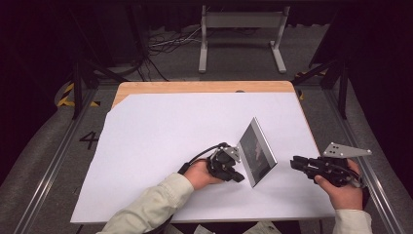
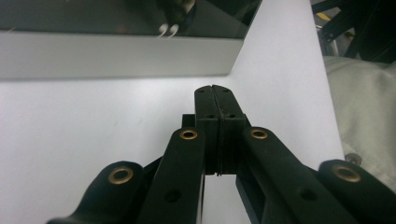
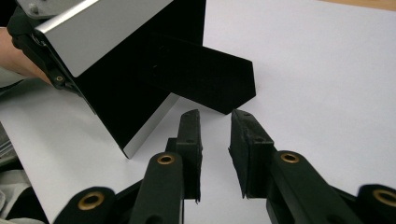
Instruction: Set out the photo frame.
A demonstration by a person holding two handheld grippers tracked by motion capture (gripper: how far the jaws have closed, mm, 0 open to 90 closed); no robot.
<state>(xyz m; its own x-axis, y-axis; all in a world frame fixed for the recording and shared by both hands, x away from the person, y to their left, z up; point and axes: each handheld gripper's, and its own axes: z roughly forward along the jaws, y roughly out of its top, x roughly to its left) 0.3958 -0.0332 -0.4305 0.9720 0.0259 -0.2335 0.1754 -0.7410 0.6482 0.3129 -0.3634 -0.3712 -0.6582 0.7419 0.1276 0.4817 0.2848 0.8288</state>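
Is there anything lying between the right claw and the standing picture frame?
No. In the high view only bare white sheet separates the right claw from the picture frame; the right gripper view shows bare sheet before the frame's black stand.

One number can be read: a dark "4" (image 1: 89, 139) marked on the grey floor (image 1: 53, 131), well off to the left of the left gripper (image 1: 237, 176), beyond the table's left edge. The picture frame (image 1: 256, 152) beside that gripper carries no lettering that can be made out.
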